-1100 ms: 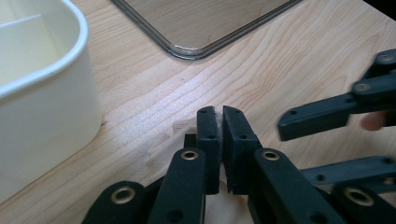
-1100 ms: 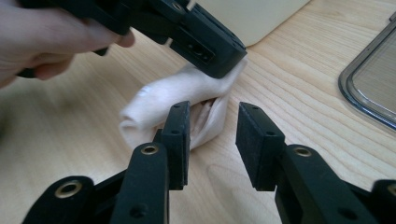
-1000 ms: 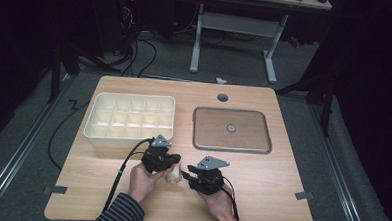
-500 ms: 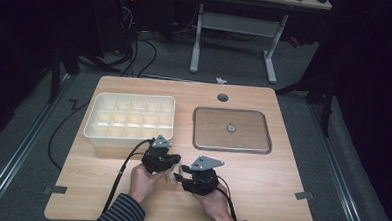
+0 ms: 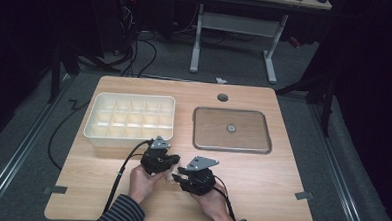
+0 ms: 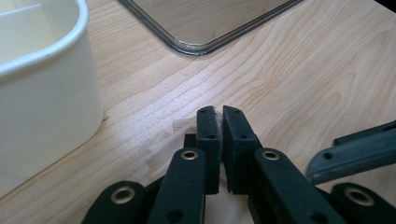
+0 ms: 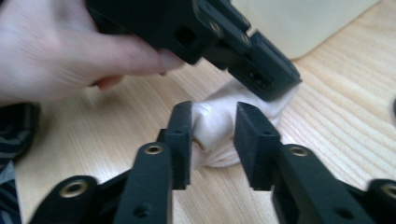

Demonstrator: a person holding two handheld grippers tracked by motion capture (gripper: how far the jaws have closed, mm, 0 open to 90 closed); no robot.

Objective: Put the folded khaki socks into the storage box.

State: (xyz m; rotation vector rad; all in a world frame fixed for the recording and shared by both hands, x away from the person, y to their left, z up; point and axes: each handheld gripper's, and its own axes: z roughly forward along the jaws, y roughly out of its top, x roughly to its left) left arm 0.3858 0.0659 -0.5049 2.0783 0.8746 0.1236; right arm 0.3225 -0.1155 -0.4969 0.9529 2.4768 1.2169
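The wooden table (image 5: pixel 260 193) carried a white divided tray (image 5: pixel 131 118) and a metal-rimmed tray (image 5: pixel 232 130); near its front edge the left gripper (image 6: pixel 218 114) was clamped shut on a small white cloth (image 7: pixel 219 126); the right gripper (image 7: pixel 212 123), its jaws just closing, straddled the cloth's other end, half open, one pad touching it.

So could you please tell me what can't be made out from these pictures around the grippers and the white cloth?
- White cloth: what it is; high view, too small between the left gripper and the right gripper.
- Its far end: right gripper view, covered by the left gripper's jaws.
- Divided box: its contents; high view too small, left gripper view cut off by the edge.
- Round thing on the tray: too small.
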